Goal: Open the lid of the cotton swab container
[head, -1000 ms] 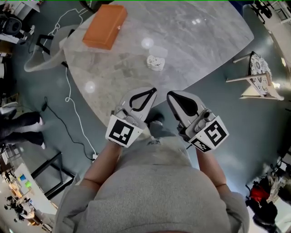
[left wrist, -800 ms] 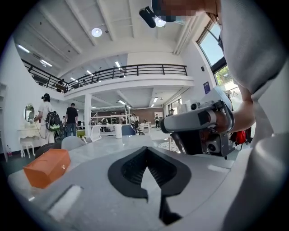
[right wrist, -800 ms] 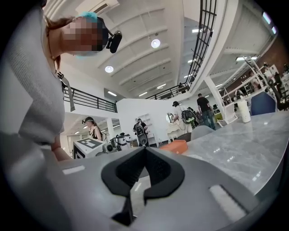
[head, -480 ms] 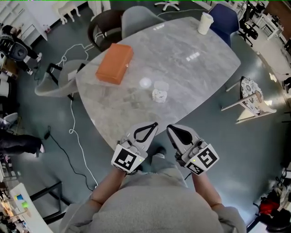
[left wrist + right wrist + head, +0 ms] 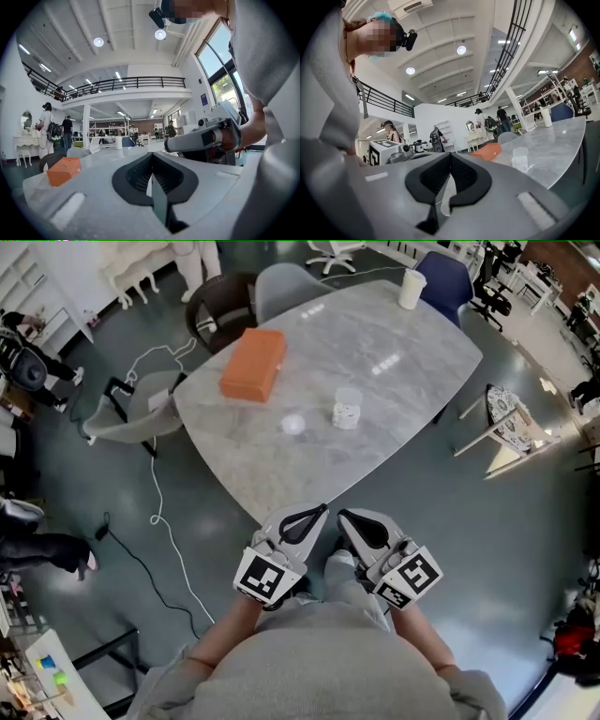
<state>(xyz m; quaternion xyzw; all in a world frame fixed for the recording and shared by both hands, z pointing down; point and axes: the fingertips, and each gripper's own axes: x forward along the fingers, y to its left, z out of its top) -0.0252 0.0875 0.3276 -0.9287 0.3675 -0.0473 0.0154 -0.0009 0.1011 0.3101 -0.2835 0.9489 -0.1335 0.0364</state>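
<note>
- Short of the near tabletop (image 5: pixel 281 474) edge, over the floor and close to the person's body, sit the left hand-held gripper (image 5: pixel 320 510) and the right hand-held gripper (image 5: pixel 343 516). They are side by side and level, tips angled toward each other with a small gap between.
- Left hand-held gripper (image 5: pixel 151 161): jaws pressed together, nothing between them. Its neighbour shows just to its right (image 5: pixel 206 138).
- Right hand-held gripper (image 5: pixel 450 158): jaws together as well, empty. The left one's marker cube (image 5: pixel 384 151) shows off to its left.
- Cotton swab container (image 5: pixel 347 409): upright on the tabletop, ahead of both hand-held grippers and well apart from them, touched by neither. It is a small clear cylinder with white contents low inside. In the right gripper view it stands ahead and to the right of the jaws (image 5: pixel 520 161). Lid seating is too small to judge.
- Orange box (image 5: pixel 253 364): flat on the tabletop, farther ahead than the container, on the left hand-held gripper's side and apart from the container. It is also seen from both gripper views (image 5: pixel 63 170) (image 5: pixel 486 151).
- Paper cup (image 5: pixel 411 288): upright at the far edge, farthest from both hand-held grippers, on the right one's side.
- Chairs (image 5: pixel 281 287) ring the far side, and a white cable (image 5: pixel 159 512) trails on the floor to the left of the left hand-held gripper.
</note>
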